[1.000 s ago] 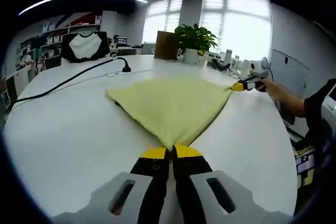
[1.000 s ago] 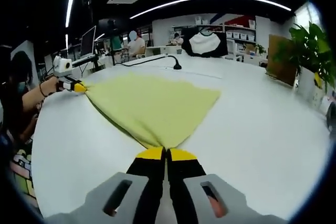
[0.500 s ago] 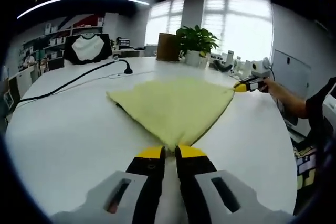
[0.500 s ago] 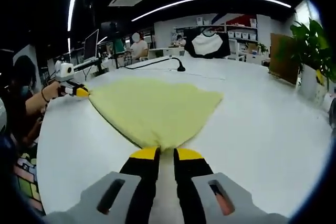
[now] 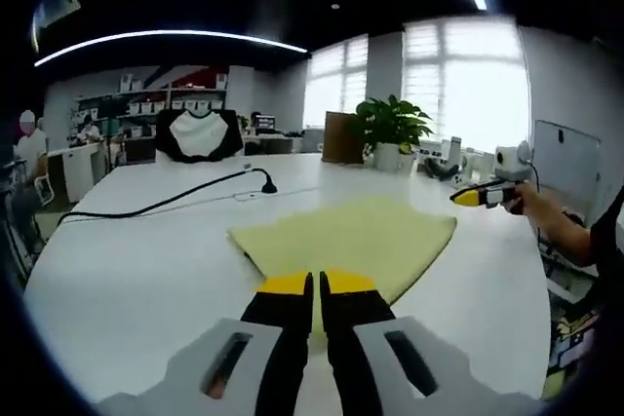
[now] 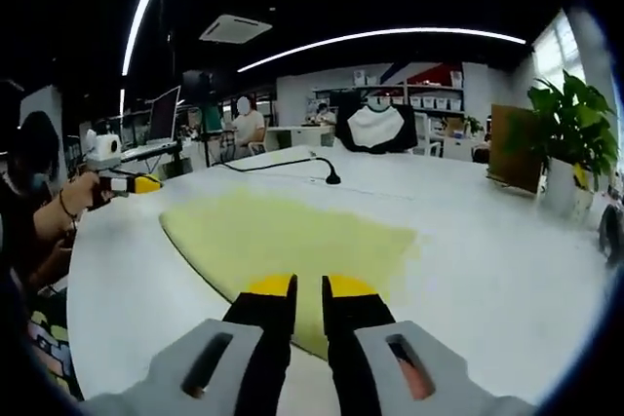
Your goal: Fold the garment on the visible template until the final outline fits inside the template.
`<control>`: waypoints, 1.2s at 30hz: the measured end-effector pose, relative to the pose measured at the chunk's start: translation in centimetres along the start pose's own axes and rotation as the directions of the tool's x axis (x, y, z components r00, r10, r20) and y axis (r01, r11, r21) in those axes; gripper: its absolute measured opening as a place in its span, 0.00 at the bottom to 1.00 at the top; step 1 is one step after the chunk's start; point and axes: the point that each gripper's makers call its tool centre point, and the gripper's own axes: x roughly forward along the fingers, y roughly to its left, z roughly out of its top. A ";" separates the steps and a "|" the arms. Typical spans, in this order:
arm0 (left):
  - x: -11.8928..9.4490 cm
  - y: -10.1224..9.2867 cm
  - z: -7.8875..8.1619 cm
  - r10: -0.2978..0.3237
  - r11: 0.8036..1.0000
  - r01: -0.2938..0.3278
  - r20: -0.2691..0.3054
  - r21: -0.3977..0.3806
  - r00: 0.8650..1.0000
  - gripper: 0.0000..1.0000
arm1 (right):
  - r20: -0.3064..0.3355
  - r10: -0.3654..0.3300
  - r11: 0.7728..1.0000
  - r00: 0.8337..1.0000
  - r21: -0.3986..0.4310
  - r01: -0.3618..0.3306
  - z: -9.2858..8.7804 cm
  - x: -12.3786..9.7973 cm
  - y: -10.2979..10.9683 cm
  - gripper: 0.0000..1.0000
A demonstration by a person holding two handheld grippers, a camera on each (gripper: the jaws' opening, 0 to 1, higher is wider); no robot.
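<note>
A pale yellow garment (image 5: pixel 356 241) lies flat on the white table (image 5: pixel 127 270), folded into a fan-like shape. My left gripper (image 5: pixel 316 289) hovers over its near edge, shut with nothing in it. In the right gripper view the garment (image 6: pixel 283 236) spreads ahead of my right gripper (image 6: pixel 309 289), whose jaws stand slightly open and hold nothing. The right gripper (image 5: pixel 470 197) also shows in the left gripper view, held just off the garment's right corner. The left gripper (image 6: pixel 132 183) appears in the right gripper view, clear of the garment's left corner.
A black cable (image 5: pixel 166 204) with a plug runs across the table behind the garment. A potted plant (image 5: pixel 390 124) and small items stand at the far edge. A black and white shirt (image 6: pixel 375 124) hangs beyond the table. A person's hand (image 5: pixel 546 216) holds the right gripper.
Both grippers let go of the garment's corners and drew back and up. The garment settled flat on the table. The left jaws opened briefly, then shut again.
</note>
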 end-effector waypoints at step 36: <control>12.9 -10.0 -3.1 -0.086 0.986 0.094 -0.063 0.139 0.994 0.01 | -0.073 0.057 0.993 0.996 -0.103 -0.065 -3.6 10.0 5.2 0.00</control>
